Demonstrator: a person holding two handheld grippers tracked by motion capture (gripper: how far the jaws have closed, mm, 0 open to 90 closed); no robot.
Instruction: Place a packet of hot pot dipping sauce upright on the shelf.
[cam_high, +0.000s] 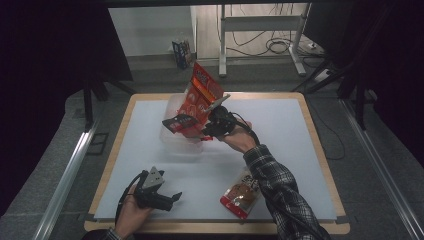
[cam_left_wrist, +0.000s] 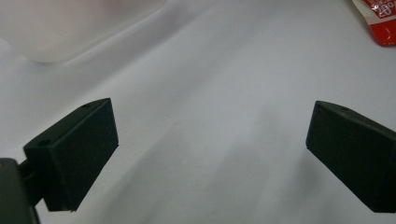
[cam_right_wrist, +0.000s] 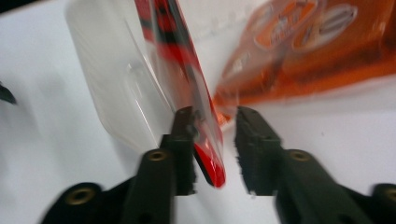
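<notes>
- The red snack pouch (cam_high: 199, 98) stands tilted over the clear plastic container (cam_high: 176, 131), just ahead of the right hand-held gripper (cam_high: 209, 131) at the far middle of the surface (cam_high: 280, 145).
- It looks light, thin and crinkly, with slick film likely to slide or fold; the flat sealed edge seems the safest place to pinch.
- In the right gripper view the pouch's lower edge (cam_right_wrist: 205, 154) sits between the jaws, against the left pad, with a gap to the right one: narrowly apart, not clamped.
- The left hand-held gripper (cam_high: 172, 198) rests low on the near surface, jaws wide apart and empty.
- A second pouch (cam_high: 241, 196) lies flat near the right forearm.
</notes>
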